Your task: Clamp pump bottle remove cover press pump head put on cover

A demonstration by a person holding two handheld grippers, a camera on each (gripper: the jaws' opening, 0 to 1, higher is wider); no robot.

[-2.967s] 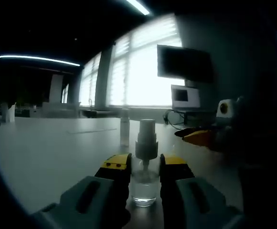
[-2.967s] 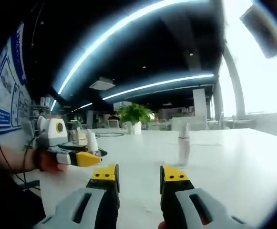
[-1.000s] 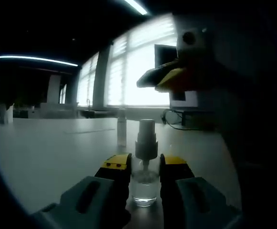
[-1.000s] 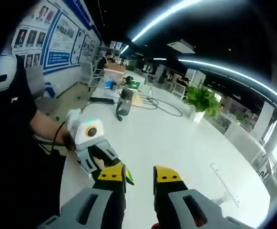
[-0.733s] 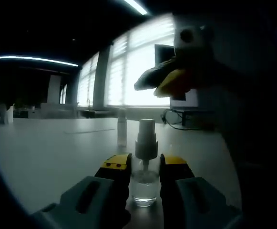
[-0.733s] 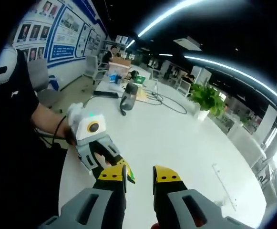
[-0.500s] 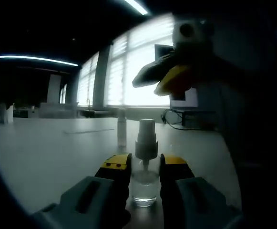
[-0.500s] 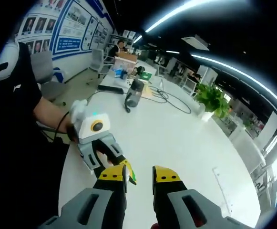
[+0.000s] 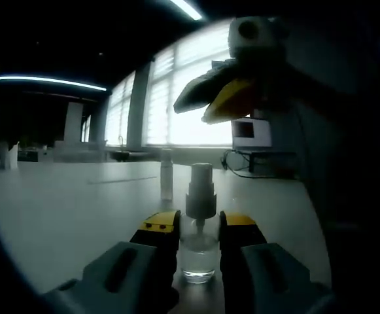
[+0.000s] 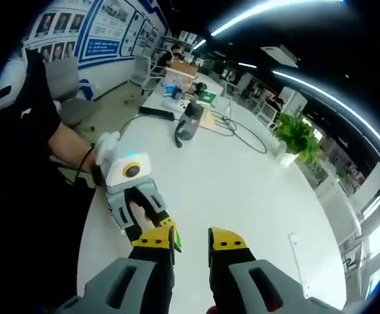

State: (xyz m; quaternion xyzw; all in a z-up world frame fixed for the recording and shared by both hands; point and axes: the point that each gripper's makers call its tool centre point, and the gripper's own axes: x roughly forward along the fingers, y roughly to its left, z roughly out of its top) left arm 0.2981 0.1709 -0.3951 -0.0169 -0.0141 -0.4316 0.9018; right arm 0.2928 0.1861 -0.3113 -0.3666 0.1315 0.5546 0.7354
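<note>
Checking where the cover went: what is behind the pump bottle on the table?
Behind the pump bottle, clamped in the left tongs, a slim clear cover stands upright on the white table. The table directly behind the bottle is hidden.

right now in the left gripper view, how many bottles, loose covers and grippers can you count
clear pump bottle with a grey spray head: 1
clear tube-shaped cover, standing on the white table: 1
yellow-tipped grippers: 2, the left gripper clamping the bottle and the right gripper above it
total: 4
</note>
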